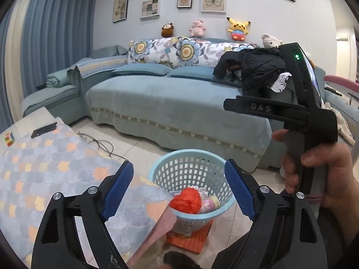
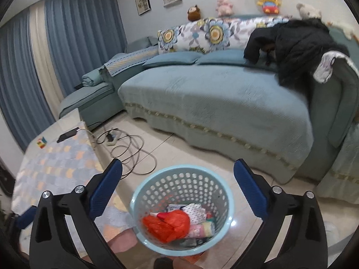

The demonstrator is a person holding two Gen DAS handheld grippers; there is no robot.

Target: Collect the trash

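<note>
A light blue perforated basket (image 1: pixel 190 168) (image 2: pixel 179 186) stands on the floor beside the table. Inside it lie a crumpled red plastic bag (image 1: pixel 186 201) (image 2: pixel 168 224) and several small wrappers (image 2: pixel 197 210). My left gripper (image 1: pixel 178 165) hovers above the basket, open, with nothing between its blue pads (image 1: pixel 119 190). My right gripper (image 2: pixel 178 163) is also over the basket, open wide and empty. In the left wrist view a hand (image 1: pixel 318 174) holds the right tool's black handle at the right.
A table with a patterned cloth (image 1: pixel 44 168) (image 2: pixel 56 165) is at the left, carrying a phone (image 1: pixel 43 130) and a puzzle cube (image 1: pixel 9 139). Cables (image 2: pixel 130 152) lie on the tiled floor. A blue sofa (image 2: pixel 213 103) with a black jacket (image 2: pixel 298 44) stands behind. An orange crate (image 1: pixel 193 239) sits under the basket.
</note>
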